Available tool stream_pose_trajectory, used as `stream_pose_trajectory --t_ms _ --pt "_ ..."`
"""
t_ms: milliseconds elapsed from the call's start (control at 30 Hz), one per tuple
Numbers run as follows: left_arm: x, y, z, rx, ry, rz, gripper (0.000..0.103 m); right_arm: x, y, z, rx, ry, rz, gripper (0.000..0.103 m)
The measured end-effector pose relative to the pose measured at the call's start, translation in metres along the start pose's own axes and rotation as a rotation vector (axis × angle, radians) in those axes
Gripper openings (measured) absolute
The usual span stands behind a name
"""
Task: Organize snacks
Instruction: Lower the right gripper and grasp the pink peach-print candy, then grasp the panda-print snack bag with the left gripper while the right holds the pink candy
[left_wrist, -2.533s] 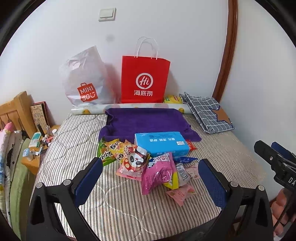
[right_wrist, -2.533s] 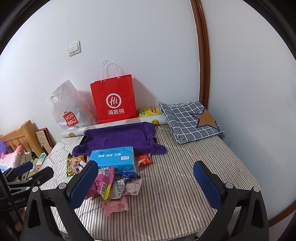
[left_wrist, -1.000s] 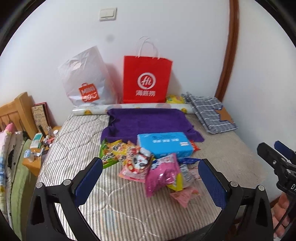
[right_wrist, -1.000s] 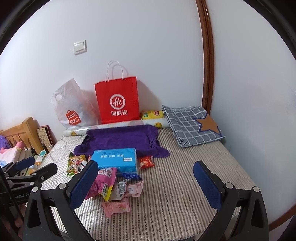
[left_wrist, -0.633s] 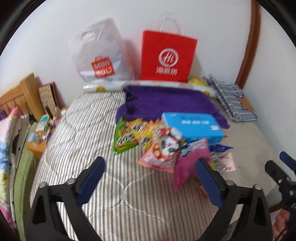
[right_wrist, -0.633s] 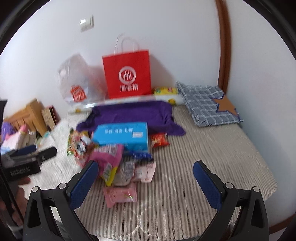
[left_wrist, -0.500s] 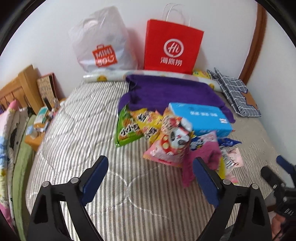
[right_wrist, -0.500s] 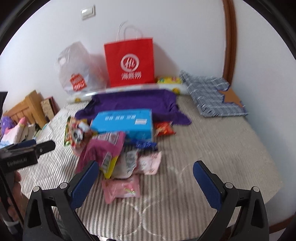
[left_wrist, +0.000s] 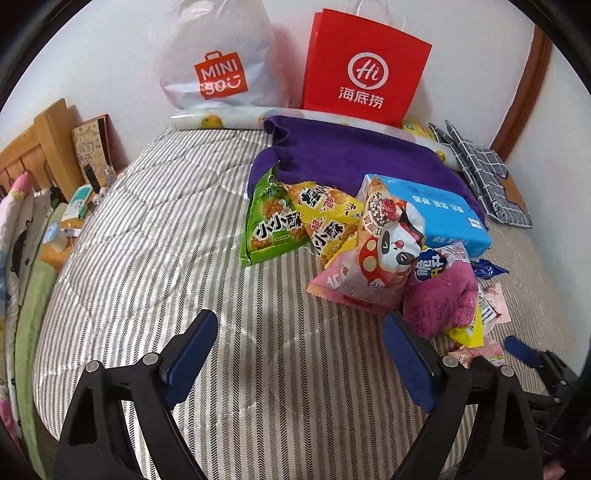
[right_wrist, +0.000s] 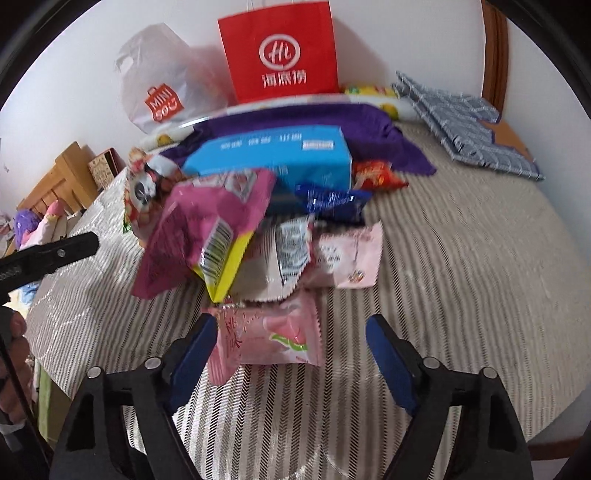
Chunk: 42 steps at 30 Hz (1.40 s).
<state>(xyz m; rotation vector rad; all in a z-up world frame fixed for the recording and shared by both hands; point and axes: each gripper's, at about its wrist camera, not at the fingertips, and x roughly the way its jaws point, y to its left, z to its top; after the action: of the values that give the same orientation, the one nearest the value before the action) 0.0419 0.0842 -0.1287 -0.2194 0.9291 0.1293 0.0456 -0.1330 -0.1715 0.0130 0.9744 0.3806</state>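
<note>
A pile of snack packets lies on the striped bed. It holds a green bag (left_wrist: 271, 221), a yellow bag (left_wrist: 325, 218), a panda-print bag (left_wrist: 384, 254), a magenta bag (left_wrist: 439, 295) (right_wrist: 207, 221) and a blue tissue box (left_wrist: 439, 210) (right_wrist: 273, 155). My left gripper (left_wrist: 299, 354) is open and empty over bare bed, left of the pile. My right gripper (right_wrist: 286, 354) is open just in front of a small pink peach packet (right_wrist: 273, 336), which lies partly between its fingers. A pale pink packet (right_wrist: 347, 254) and a dark blue packet (right_wrist: 332, 199) lie behind it.
A red paper bag (left_wrist: 364, 70) and a white MINISO plastic bag (left_wrist: 218, 62) stand against the wall. A purple towel (left_wrist: 351, 155) lies behind the pile. A checked cloth (right_wrist: 469, 122) lies at the back right. A wooden headboard and clutter sit at the left (left_wrist: 37, 155).
Both grippers have moved forward and down toward the snack pile. The right gripper now has the pink peach packet between its open fingers. The pile itself has not moved.
</note>
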Motion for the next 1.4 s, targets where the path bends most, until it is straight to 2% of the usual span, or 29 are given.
stream_pose_trajectory --t_ms 133,233,333,400,500,1033,1400 --pt "-0.002 0.001 -0.002 0.004 -0.007 -0.003 0.091 0.004 0.002 -0.003 -0.003 -0.004 0.016 0.077" --pt "-0.002 0.002 -0.002 0.005 -0.005 -0.009 0.091 0.005 0.006 -0.004 -0.018 -0.01 0.016 0.07" --pt "-0.002 0.002 -0.002 0.006 -0.005 -0.012 0.091 0.005 0.009 -0.004 -0.036 -0.015 0.016 0.057" --pt "-0.002 0.001 -0.002 0.006 -0.005 -0.012 0.091 0.004 0.011 -0.003 -0.045 -0.009 0.031 0.04" --pt "-0.003 0.002 -0.001 0.004 -0.007 -0.014 0.091 0.0 0.014 -0.003 -0.054 -0.011 0.037 0.033" --pt "-0.013 -0.001 0.001 0.011 -0.039 -0.048 0.091 -0.05 0.005 0.007 -0.05 -0.144 0.037 0.031" --pt "-0.019 -0.009 0.0 0.05 -0.123 -0.038 0.091 -0.063 -0.013 0.011 -0.012 -0.183 0.003 0.031"
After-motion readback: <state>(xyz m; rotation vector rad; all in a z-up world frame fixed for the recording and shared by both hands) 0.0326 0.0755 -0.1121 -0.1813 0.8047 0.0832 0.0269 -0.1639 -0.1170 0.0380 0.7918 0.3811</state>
